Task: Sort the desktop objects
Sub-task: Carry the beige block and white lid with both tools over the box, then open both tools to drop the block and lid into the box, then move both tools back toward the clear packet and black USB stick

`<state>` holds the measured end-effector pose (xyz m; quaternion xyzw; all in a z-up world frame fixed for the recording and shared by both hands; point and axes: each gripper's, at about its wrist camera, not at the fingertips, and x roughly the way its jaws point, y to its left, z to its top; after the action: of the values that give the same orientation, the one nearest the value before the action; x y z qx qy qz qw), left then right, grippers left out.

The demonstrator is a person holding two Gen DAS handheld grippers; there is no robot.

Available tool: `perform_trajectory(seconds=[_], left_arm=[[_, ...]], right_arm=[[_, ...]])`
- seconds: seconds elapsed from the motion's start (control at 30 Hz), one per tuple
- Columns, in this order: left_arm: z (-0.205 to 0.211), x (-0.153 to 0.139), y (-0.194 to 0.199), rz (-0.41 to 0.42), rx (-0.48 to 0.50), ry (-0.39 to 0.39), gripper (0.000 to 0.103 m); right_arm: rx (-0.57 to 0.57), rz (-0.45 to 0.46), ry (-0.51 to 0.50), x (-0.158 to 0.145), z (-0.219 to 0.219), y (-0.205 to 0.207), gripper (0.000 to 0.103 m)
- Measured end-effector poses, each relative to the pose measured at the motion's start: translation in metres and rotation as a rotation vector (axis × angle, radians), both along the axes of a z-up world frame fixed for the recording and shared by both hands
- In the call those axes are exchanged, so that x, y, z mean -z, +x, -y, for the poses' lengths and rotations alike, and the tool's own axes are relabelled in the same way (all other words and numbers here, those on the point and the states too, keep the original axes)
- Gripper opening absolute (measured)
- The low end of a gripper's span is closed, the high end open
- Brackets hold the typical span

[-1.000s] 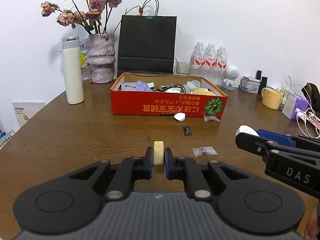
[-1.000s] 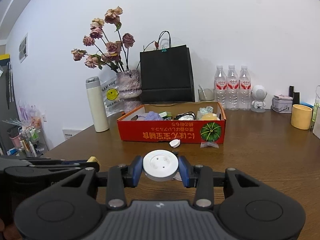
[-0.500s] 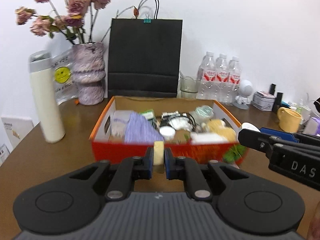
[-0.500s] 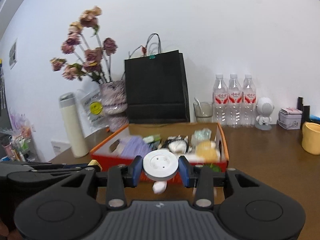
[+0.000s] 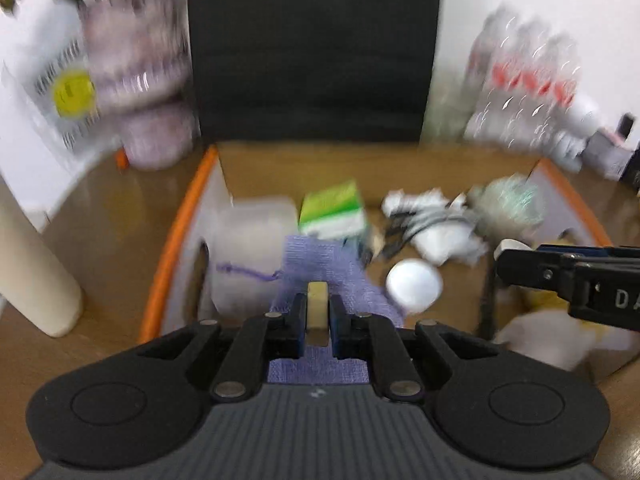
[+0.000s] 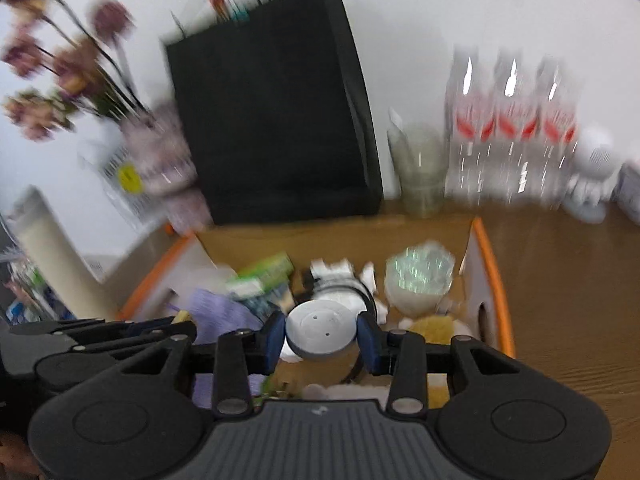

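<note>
My left gripper (image 5: 318, 312) is shut on a small pale yellow block (image 5: 317, 309) and holds it over the left half of the orange cardboard box (image 5: 180, 236), above a purple cloth (image 5: 320, 264). My right gripper (image 6: 322, 334) is shut on a round white disc (image 6: 322, 334) and holds it over the middle of the same box (image 6: 490, 276). The box holds a green-white carton (image 5: 334, 210), a white round lid (image 5: 414, 286), cables and crumpled wrappers. Both views are blurred by motion.
Behind the box stand a black paper bag (image 5: 316, 48), a vase of dried roses (image 6: 160, 160), a glass (image 6: 420, 172) and three water bottles (image 6: 512, 136). A cream thermos (image 5: 28, 272) stands left of the box. The right gripper also shows in the left wrist view (image 5: 568, 276).
Both grippers have moved forward from the open table to above the box, still holding the yellow block and the white disc. The box now fills the views.
</note>
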<state>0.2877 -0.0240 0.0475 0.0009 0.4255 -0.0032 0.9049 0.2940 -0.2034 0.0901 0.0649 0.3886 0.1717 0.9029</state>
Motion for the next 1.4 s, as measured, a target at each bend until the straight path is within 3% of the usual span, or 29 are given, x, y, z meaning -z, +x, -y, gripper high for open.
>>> perform_trajectory(seconds=[0.07, 0.17, 0.43, 0.53, 0.6, 0.63, 0.7, 0.77, 0.93, 1.1, 1.27, 1.4], left_arm=[[-0.002, 0.015, 0.013, -0.102, -0.006, -0.009, 0.012], [0.001, 0.020, 0.010, -0.108, 0.000, 0.025, 0.013], [-0.001, 0.011, 0.005, -0.130, 0.003, 0.019, 0.016], [-0.013, -0.009, 0.001, -0.095, -0.018, -0.005, 0.031], [-0.018, -0.028, -0.005, -0.085, -0.002, -0.034, 0.052], [-0.019, -0.038, -0.008, -0.081, 0.002, -0.035, 0.055], [-0.018, -0.054, -0.015, -0.078, -0.010, -0.003, 0.079], [-0.020, -0.064, -0.020, -0.076, -0.032, 0.010, 0.093], [-0.016, -0.074, -0.042, -0.098, -0.052, 0.029, 0.101], [-0.006, -0.083, -0.079, 0.058, -0.078, 0.080, 0.103], [-0.002, -0.085, -0.115, 0.246, -0.084, 0.104, 0.103], [-0.007, -0.072, -0.149, 0.341, -0.093, 0.030, 0.103]], right_arm=[[-0.003, -0.078, -0.005, 0.017, -0.008, 0.021, 0.038], [0.002, -0.164, -0.014, 0.038, -0.016, 0.038, 0.038], [0.026, -0.183, -0.111, 0.040, -0.032, 0.038, 0.041], [0.046, -0.178, -0.117, 0.021, -0.023, 0.030, 0.059], [0.037, -0.165, -0.128, 0.004, -0.018, 0.024, 0.070], [0.035, -0.164, -0.136, -0.005, -0.015, 0.021, 0.073], [0.044, -0.157, -0.157, -0.020, -0.010, 0.015, 0.078], [0.055, -0.153, -0.195, -0.033, -0.005, 0.006, 0.086], [0.062, -0.152, -0.198, -0.047, 0.006, -0.020, 0.090], [0.062, -0.082, -0.136, -0.054, 0.010, -0.054, 0.092], [0.085, 0.172, -0.114, -0.056, 0.015, -0.098, 0.092], [0.096, 0.274, -0.088, -0.047, 0.019, -0.132, 0.092]])
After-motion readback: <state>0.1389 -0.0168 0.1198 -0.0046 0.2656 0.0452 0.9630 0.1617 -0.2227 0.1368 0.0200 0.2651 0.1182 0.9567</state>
